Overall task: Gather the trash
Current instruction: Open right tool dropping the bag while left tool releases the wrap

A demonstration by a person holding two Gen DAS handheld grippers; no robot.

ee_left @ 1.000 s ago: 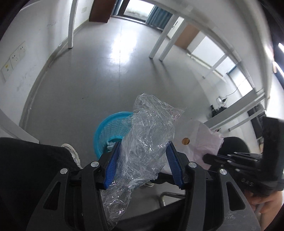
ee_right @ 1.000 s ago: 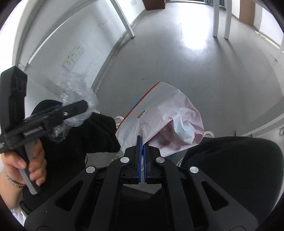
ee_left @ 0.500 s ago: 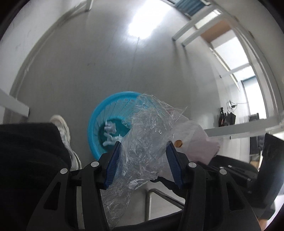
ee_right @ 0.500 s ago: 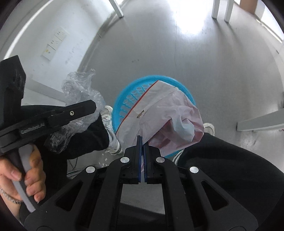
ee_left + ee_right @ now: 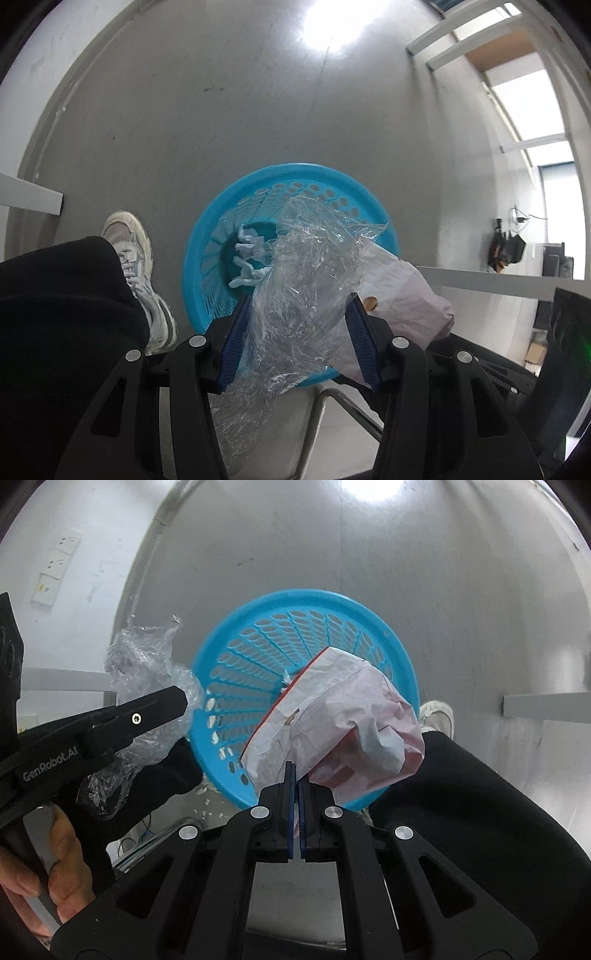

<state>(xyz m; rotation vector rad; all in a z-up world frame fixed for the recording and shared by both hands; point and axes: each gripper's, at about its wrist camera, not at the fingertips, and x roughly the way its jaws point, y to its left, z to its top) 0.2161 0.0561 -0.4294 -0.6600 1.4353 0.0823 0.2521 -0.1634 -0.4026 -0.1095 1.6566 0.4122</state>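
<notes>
With crumpled paper (image 5: 248, 258) already in the blue basket (image 5: 258, 635) on the floor, the left claw (image 5: 297, 343) pinches clear plastic wrap (image 5: 310, 280) and the right claw (image 5: 294, 794) pinches a paper bag (image 5: 340, 716) above it, both unreleased.

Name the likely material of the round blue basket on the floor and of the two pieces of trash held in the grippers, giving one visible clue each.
Blue basket: moulded plastic, smooth and slightly glossy, with slotted walls.
Clear wrap in the left gripper: thin transparent plastic film; crinkled, glinting, see-through.
White bag in the right gripper: probably thin matte plastic or paper; creased, with red showing through.
</notes>
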